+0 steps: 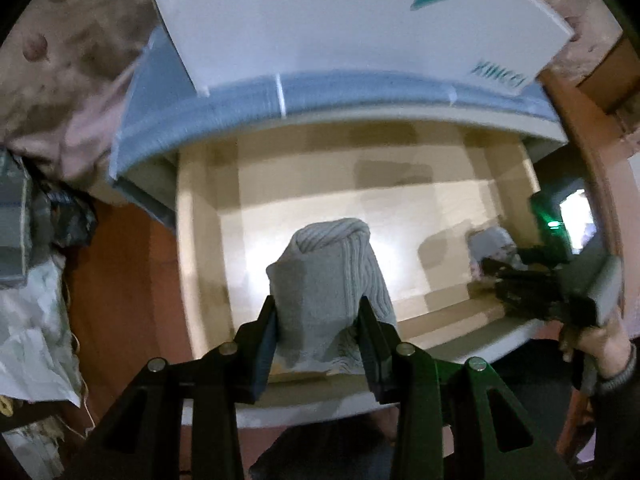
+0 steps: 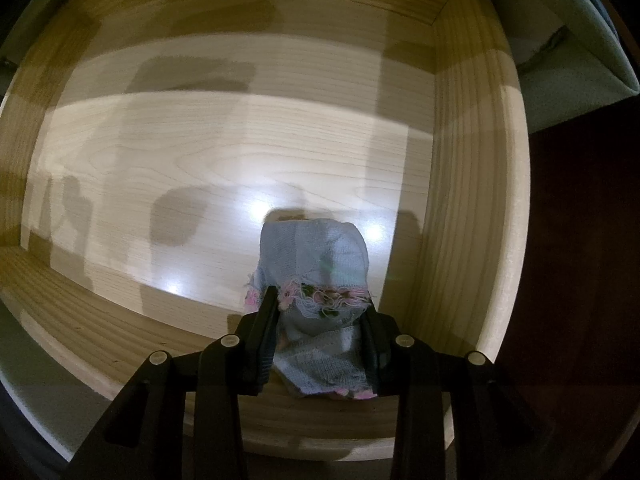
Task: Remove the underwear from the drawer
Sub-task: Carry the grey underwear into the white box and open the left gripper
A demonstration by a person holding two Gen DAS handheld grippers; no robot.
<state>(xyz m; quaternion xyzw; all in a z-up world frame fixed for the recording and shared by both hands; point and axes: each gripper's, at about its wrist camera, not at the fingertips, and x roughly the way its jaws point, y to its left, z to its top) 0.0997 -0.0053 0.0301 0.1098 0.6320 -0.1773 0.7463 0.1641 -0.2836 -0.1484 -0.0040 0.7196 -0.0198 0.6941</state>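
Note:
A pale wooden drawer (image 1: 208, 240) stands pulled out below me. My left gripper (image 1: 318, 322) is shut on a rolled grey ribbed piece of underwear (image 1: 332, 268) and holds it above the drawer floor. In the right wrist view my right gripper (image 2: 320, 320) is shut on a light blue knitted piece of underwear (image 2: 316, 256) with a pink flowered trim, low inside the drawer (image 2: 472, 200) near its right wall. The right gripper (image 1: 532, 288) and the hand on it (image 1: 596, 336) also show at the right of the left wrist view, with the blue piece (image 1: 490, 242) under it.
A white box with teal print (image 1: 340, 20) lies on the blue-edged top (image 1: 280, 100) above the drawer. Flowered cloth (image 1: 68, 80) and bags (image 1: 32, 320) crowd the left side over a red-brown floor (image 1: 128, 280). A green light (image 1: 554, 224) glows at right.

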